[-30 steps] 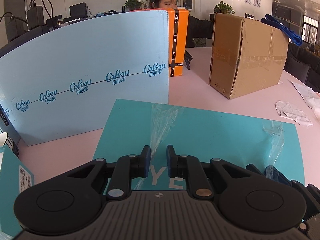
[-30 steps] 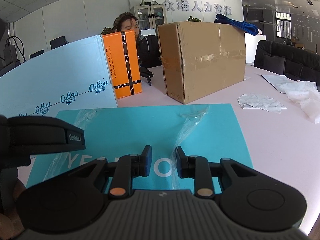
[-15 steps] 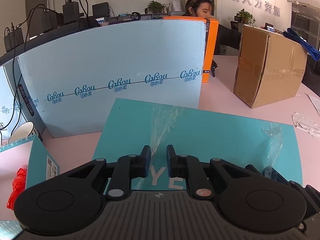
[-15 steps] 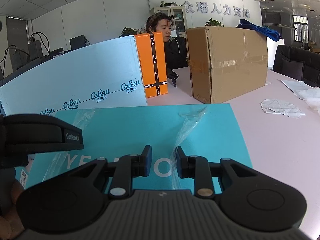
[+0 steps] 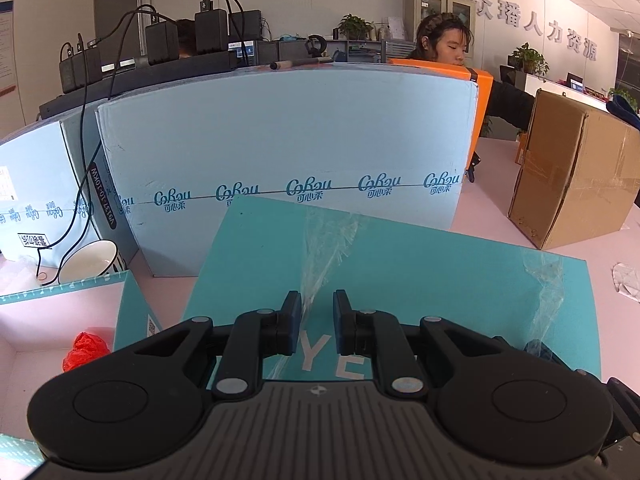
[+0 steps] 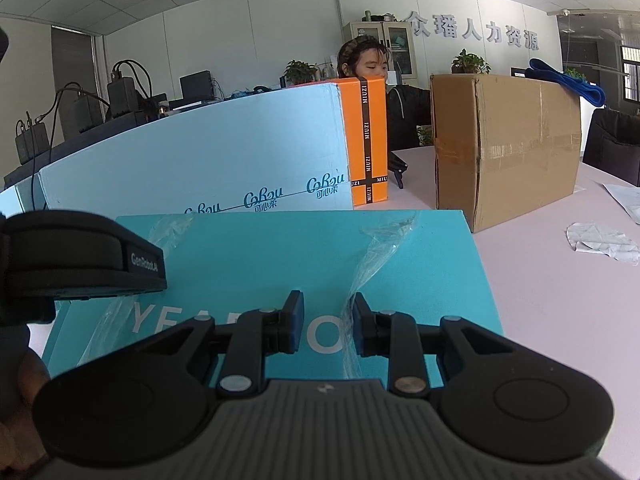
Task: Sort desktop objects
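The teal box lid (image 5: 420, 280), printed in white with letters reading "YE" in the left view and "YEA…O" in the right, is carried flat above the pink table (image 6: 560, 300), strips of clear tape (image 5: 324, 248) across it. The left gripper (image 5: 314, 322) and right gripper (image 6: 327, 326) each have their fingers a narrow gap apart over its near edge; whether they pinch it cannot be told. Behind stand a pale blue "Cobou" carton (image 5: 280, 152), an orange "MIUZI" box (image 6: 366, 140) and a brown cardboard box (image 6: 508, 144).
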Tool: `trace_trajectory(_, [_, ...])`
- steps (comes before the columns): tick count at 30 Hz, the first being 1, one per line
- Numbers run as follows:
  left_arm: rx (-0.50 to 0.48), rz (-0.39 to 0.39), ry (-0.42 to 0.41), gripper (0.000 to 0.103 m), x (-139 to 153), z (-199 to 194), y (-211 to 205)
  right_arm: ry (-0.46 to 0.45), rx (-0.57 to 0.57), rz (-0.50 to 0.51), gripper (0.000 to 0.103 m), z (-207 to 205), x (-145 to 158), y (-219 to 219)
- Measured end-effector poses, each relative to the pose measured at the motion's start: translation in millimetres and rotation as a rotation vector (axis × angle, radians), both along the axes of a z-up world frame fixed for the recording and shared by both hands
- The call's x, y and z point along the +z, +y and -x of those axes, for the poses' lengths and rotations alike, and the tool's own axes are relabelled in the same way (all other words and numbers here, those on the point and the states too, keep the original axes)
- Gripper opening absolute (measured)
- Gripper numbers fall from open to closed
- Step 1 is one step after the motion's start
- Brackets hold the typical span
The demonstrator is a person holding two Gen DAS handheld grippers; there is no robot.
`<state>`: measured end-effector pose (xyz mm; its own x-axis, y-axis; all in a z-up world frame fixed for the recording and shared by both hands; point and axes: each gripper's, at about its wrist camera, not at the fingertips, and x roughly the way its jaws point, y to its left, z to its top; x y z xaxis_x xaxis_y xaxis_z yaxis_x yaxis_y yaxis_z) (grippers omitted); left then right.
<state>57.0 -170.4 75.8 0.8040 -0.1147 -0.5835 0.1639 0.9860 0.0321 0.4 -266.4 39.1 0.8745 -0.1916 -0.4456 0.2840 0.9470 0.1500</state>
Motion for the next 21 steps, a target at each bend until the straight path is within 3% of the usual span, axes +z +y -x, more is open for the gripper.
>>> trace_trajectory(21, [0.200, 0.019, -0.034, 0.012, 27.2, -10.9, 72.5, -0.057, 0.205, -0.013, 0.029, -27.3, 19.3, 51.7])
